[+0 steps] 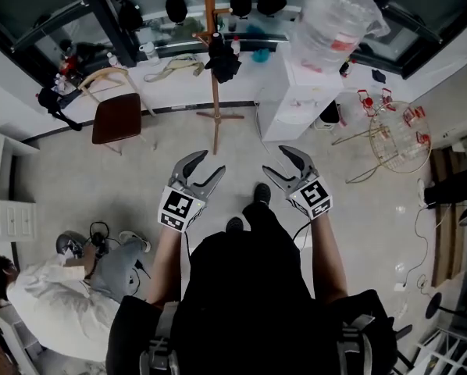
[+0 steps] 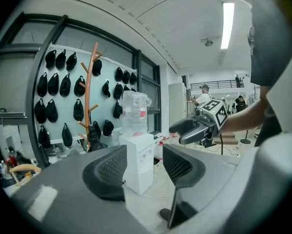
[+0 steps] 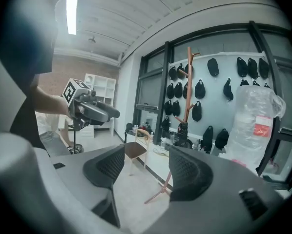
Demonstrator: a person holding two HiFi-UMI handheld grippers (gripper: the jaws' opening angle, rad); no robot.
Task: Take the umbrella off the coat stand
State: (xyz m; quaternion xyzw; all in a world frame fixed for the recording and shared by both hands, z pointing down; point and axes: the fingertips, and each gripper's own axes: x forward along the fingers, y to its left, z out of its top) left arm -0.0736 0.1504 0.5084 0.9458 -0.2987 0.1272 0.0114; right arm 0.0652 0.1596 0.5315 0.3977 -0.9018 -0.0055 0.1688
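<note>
— Head view: where do we see the umbrella (image 1: 222,59)?
— Hanging on the coat stand (image 1: 213,100) ahead, long axis upright along the pole. Our left gripper (image 1: 215,161) and right gripper (image 1: 272,159) gape wide, empty.

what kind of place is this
Likely an indoor office or lab space: a water dispenser, a wooden coat stand, and rows of black caps on the wall.
</note>
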